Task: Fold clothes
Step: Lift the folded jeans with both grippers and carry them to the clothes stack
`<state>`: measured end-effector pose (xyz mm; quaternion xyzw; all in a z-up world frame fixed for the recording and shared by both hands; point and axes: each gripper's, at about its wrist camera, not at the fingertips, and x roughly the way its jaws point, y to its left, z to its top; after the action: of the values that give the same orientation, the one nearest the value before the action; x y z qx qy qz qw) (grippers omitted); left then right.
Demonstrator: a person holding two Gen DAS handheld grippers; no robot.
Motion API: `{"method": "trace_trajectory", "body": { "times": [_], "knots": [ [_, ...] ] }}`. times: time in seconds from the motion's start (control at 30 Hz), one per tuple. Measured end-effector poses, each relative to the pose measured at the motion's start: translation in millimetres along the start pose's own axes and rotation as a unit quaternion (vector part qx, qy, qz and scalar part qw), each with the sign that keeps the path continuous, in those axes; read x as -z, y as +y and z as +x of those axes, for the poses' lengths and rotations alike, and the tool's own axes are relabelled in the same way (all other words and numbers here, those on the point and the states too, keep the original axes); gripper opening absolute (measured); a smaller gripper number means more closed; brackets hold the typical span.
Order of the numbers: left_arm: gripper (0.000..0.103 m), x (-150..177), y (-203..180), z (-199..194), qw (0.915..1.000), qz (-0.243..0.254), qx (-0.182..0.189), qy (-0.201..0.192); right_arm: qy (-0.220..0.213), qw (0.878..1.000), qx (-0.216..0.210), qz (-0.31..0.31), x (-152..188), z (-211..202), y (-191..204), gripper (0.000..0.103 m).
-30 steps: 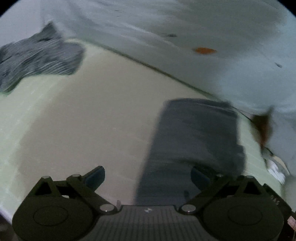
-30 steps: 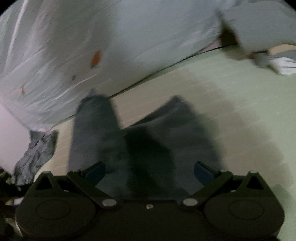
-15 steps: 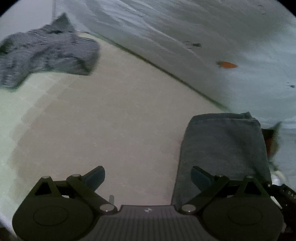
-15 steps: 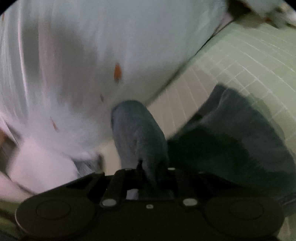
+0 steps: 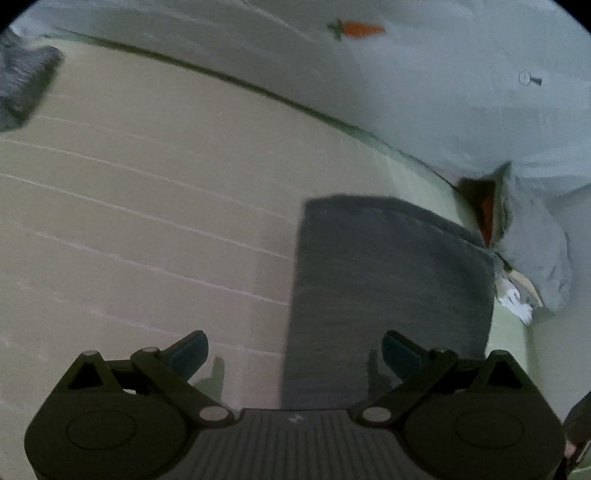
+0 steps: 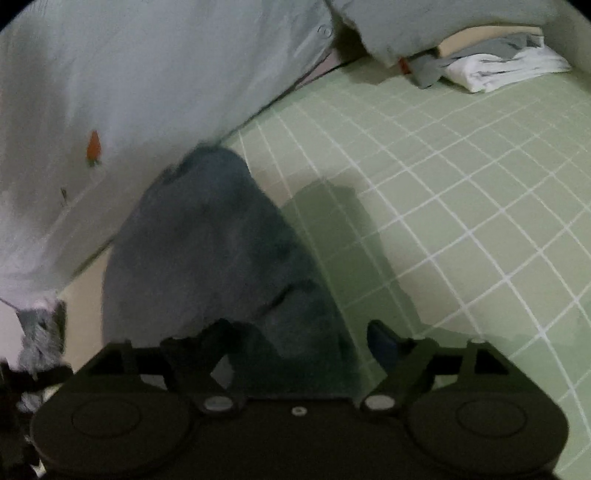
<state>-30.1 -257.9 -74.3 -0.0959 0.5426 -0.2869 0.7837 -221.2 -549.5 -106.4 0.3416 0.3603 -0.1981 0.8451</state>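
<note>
A dark grey garment lies folded into a long rectangle on the green checked bed sheet. My left gripper hovers open at its near left edge, with the right fingertip over the cloth and nothing held. In the right wrist view the same dark garment bulges up in front of my right gripper. Its jaws stand wide apart; the cloth covers the left fingertip, while the blue right fingertip is bare.
A pale blue duvet with a carrot print runs along the far side. A striped grey garment lies at the far left. White and grey clothes are piled at the back right. The green sheet stretches out to the right.
My right gripper was shut on a lifted fold of the dark garment half a second ago; now it is open and the cloth has dropped. The left gripper has shifted towards the garment.
</note>
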Motion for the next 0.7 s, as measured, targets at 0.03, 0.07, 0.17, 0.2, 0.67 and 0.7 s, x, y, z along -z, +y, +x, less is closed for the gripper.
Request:
{"method": "trace_trajectory", "body": {
  "times": [0.03,0.07,0.17,0.2,0.67,0.7],
  "knots": [
    [0.100,-1.9,-2.8,7.3,0.9999,0.006,0.002,0.008,0.002,1.000,-0.001,0.002,0.2,2.4,-0.3,0.086],
    [0.100,-2.9,-5.0,14.5,0.9998,0.014,0.002,0.015,0.004,1.000,-0.002,0.004,0.4,4.8,-0.7,0.088],
    [0.101,-5.7,-12.5,34.8,0.9985,0.041,0.001,0.036,0.014,1.000,-0.011,0.024,-4.1,10.9,-8.4,0.093],
    [0.103,-6.5,-12.6,39.9,0.9981,0.047,0.003,0.039,0.017,0.999,-0.013,0.031,-5.4,13.1,-9.9,0.093],
    [0.040,-22.7,-17.4,58.6,0.9897,0.066,0.117,0.050,0.018,0.991,-0.068,0.113,-12.5,16.4,-6.7,0.024],
    [0.037,-23.7,-22.3,54.7,0.9884,0.077,0.123,0.046,0.013,0.991,-0.068,0.118,-10.8,11.6,-6.0,0.023]
  ]
}}
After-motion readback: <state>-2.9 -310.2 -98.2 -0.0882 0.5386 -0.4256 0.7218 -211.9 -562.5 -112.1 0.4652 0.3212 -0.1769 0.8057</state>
